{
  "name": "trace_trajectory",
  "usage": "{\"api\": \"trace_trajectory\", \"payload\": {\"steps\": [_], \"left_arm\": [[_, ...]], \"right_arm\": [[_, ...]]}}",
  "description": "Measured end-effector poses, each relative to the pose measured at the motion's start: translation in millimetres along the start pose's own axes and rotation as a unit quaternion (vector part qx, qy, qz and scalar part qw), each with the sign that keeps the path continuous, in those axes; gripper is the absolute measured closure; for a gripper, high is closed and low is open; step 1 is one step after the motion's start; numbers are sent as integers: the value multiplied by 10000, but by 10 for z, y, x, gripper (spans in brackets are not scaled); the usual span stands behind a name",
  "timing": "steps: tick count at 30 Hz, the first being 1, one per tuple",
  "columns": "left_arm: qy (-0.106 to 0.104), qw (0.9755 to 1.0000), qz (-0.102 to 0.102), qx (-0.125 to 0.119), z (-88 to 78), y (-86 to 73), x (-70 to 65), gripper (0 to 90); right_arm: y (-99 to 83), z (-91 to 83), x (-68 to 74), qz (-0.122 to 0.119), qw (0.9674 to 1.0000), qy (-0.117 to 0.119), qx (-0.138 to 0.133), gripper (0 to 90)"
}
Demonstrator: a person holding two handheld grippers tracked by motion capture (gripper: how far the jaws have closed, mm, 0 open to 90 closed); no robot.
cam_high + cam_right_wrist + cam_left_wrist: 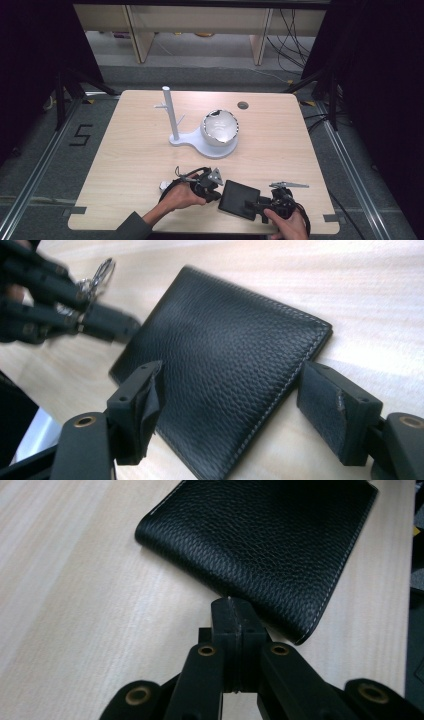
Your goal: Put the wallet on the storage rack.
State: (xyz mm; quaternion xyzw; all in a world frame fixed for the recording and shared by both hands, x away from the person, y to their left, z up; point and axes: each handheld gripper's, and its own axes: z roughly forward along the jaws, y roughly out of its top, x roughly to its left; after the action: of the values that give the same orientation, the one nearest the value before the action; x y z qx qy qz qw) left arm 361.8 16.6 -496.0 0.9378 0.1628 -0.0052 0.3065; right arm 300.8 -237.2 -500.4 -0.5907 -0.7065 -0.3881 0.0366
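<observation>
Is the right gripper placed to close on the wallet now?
Probably yes. The right gripper stands open with a jaw on each side of the wallet, nothing between. The shut left gripper sits at the far edge, clear.

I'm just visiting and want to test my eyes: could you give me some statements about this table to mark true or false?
1. The wallet is black leather. True.
2. The left gripper has its jaws spread wide. False: they are pressed shut, tip at the wallet's edge.
3. The right gripper has a jaw on each side of the wallet. True.
4. The wallet lies on the white stand. False: it lies on the table, near the front edge.
5. A shiny round thing sits on the stand's base. True.
</observation>
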Motion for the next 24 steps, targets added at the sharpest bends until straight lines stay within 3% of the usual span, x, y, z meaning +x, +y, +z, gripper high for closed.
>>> {"api": "trace_trajectory", "payload": {"steps": [3,5,8,9,13,15,16,17,18,19,20,21,23,24], "left_arm": [[-15,10000,-28,-19,18,-2,-64,894],[-19,10000,-10,-12,19,0,-68,894],[-3,10000,-50,-40,23,-3,-80,894],[-12,10000,-64,-34,22,-3,-82,895],[-54,10000,-71,-31,27,-2,-111,894],[-62,10000,-70,-36,30,0,-120,894],[-63,10000,-69,-30,30,-1,-122,895],[-74,9999,-82,-30,29,-2,-125,894],[-74,9999,-82,-30,29,-2,-125,894],[-61,9999,-81,-21,27,-4,-127,894],[-48,10000,-73,-14,27,-3,-131,895],[-48,10000,-68,-20,28,-4,-133,895],[-47,10000,-80,-16,27,-4,-133,895],[-44,10000,-87,-17,27,-4,-134,895]], "right_arm": [[76,16,-82,360,9992,167,-74,282],[100,33,-131,248,9994,178,-139,283],[156,53,-162,327,9992,211,-110,284],[174,40,-118,674,9975,230,14,286],[227,71,-125,725,9972,204,19,295],[281,119,-150,474,9988,129,-43,300],[308,123,-107,690,9975,108,60,302],[336,163,-131,447,9990,76,-27,303],[359,169,-107,587,9983,3,35,305],[382,193,-136,372,9993,17,-8,316],[406,189,-134,364,9993,-71,111,328],[414,202,-104,643,9979,8,87,337],[437,198,-155,321,9993,-24,165,349],[434,205,-160,334,9993,-52,138,351]]}}
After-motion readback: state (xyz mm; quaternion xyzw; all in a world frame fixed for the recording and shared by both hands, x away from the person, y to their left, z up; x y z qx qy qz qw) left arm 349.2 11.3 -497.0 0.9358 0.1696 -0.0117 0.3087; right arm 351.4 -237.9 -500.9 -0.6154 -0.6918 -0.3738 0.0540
